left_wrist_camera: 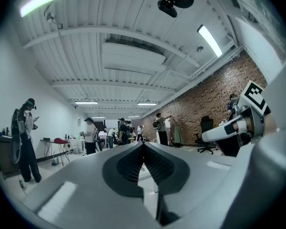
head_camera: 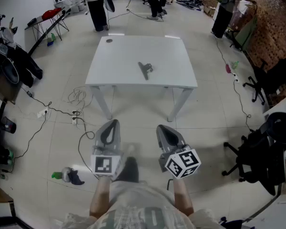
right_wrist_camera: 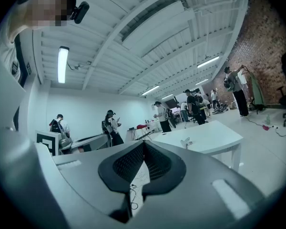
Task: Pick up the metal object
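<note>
Metal object point(head_camera: 146, 69) alone on white table point(head_camera: 119, 66)

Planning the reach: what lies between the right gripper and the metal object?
In the head view, only floor and the white table's bare top lie between the right gripper and the metal object.

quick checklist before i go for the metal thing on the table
1. Metal object in sight, lying mid table: ok
2. Left hand-held gripper empty: ok
3. Right hand-held gripper empty: ok
4. Jaws apart for a grasp: not ok, both pairs are shut
5. Object within reach: not ok, both grippers hang over the floor, short of the table's near edge
6. Cables lie left of the straight path: ok
</note>
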`<action>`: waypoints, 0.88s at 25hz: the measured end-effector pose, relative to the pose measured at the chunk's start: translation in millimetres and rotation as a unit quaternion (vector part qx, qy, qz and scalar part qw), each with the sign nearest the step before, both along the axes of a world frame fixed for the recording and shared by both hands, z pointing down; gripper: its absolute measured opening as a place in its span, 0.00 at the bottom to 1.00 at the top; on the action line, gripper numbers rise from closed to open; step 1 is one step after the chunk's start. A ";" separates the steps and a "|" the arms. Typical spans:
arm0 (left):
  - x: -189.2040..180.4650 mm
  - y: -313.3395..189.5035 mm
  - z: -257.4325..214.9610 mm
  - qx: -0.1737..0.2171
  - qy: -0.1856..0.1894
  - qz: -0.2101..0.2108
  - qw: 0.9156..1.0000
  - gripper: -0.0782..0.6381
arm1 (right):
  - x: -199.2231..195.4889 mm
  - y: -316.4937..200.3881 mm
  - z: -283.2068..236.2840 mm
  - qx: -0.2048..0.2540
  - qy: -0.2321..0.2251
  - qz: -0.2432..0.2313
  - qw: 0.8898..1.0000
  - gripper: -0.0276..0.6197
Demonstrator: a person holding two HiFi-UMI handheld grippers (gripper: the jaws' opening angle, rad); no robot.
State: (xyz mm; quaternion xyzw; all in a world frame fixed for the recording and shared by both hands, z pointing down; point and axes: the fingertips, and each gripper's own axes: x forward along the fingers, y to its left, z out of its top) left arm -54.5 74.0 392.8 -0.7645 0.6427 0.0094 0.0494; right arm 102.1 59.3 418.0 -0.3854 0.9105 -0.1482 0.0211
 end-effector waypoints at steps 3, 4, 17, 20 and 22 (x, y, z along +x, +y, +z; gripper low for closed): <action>-13.6 -54.2 16.0 0.003 0.004 0.004 1.000 0.11 | -12.0 -50.3 15.1 -0.002 0.002 0.007 1.000 0.06; -17.8 -74.3 20.1 0.004 0.007 0.007 1.000 0.11 | -16.3 -68.1 20.0 -0.003 0.006 0.010 1.000 0.06; -55.8 -341.4 -27.3 0.032 0.026 0.098 0.994 0.11 | -91.7 -322.9 -27.0 0.022 0.007 0.053 0.998 0.06; -55.3 -372.0 -21.6 0.019 0.032 0.099 0.994 0.11 | -95.1 -351.0 -17.9 0.007 0.010 0.052 0.999 0.06; -54.0 -385.5 -15.2 0.008 0.037 0.096 0.995 0.11 | -95.4 -364.0 -11.7 -0.008 0.015 0.046 0.999 0.06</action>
